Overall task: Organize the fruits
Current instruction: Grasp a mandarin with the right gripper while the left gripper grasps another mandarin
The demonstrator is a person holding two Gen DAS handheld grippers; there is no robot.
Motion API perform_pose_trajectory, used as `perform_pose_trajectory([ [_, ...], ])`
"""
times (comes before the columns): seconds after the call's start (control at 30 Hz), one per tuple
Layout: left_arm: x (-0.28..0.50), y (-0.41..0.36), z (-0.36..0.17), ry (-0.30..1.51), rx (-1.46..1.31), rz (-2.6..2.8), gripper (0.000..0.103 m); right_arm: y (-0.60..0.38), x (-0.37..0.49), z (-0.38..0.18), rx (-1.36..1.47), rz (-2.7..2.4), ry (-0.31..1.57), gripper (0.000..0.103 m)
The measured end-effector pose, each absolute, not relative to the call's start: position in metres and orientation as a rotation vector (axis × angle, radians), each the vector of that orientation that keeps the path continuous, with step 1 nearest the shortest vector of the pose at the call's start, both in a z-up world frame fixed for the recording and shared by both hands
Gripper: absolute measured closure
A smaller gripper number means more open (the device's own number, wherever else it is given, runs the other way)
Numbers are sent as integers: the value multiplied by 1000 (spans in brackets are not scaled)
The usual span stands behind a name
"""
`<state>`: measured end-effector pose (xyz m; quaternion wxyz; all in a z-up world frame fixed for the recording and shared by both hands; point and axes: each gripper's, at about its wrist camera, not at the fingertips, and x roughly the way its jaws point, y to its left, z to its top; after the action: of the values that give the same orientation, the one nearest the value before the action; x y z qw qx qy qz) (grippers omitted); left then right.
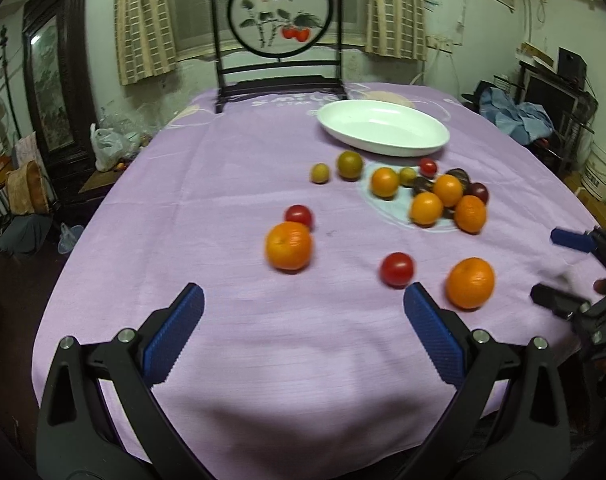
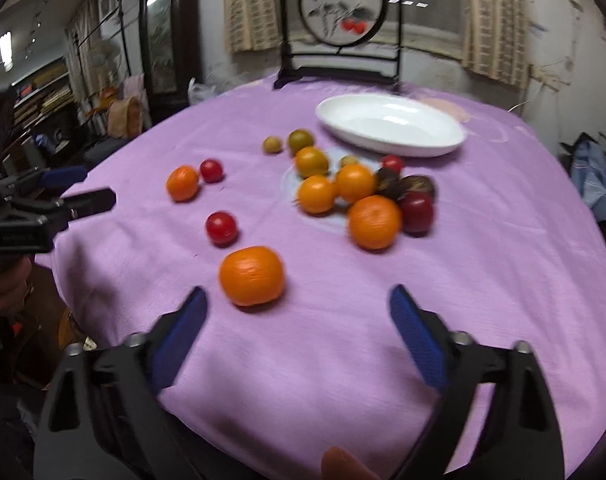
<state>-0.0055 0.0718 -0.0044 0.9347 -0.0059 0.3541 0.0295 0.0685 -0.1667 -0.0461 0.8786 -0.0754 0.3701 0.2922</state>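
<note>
Several oranges, red tomatoes, greenish fruits and dark fruits lie scattered on a purple tablecloth (image 1: 231, 184). A white oval dish (image 1: 383, 127), empty, sits beyond them; it also shows in the right wrist view (image 2: 389, 125). My left gripper (image 1: 303, 300) is open and empty, with an orange (image 1: 289, 246) and a red tomato (image 1: 397, 269) just ahead. My right gripper (image 2: 297, 300) is open and empty, close behind an orange (image 2: 251, 275). A cluster of fruit (image 2: 367, 196) lies further on. The right gripper shows at the right edge of the left wrist view (image 1: 563, 268).
A dark-framed round painted screen (image 1: 279, 12) stands at the table's far edge. The left gripper appears at the left of the right wrist view (image 2: 83, 188). Cluttered furniture and bags surround the table.
</note>
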Motion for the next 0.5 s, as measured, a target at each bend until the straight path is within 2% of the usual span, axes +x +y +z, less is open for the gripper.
perform_pose_trajectory([
  [0.17,-8,85,-11,738,-32,70,2,-143,81,-61,-157,646,828,28],
  [0.23,-7,85,-14,747,-29,69,2,-135,85,-65,-165,664,843,35],
  [0.3,-5,86,-18,759,-28,71,2,-130,88,-71,-167,684,859,56],
  [0.5,24,93,-26,784,-50,32,2,-139,87,-65,-109,706,846,58],
])
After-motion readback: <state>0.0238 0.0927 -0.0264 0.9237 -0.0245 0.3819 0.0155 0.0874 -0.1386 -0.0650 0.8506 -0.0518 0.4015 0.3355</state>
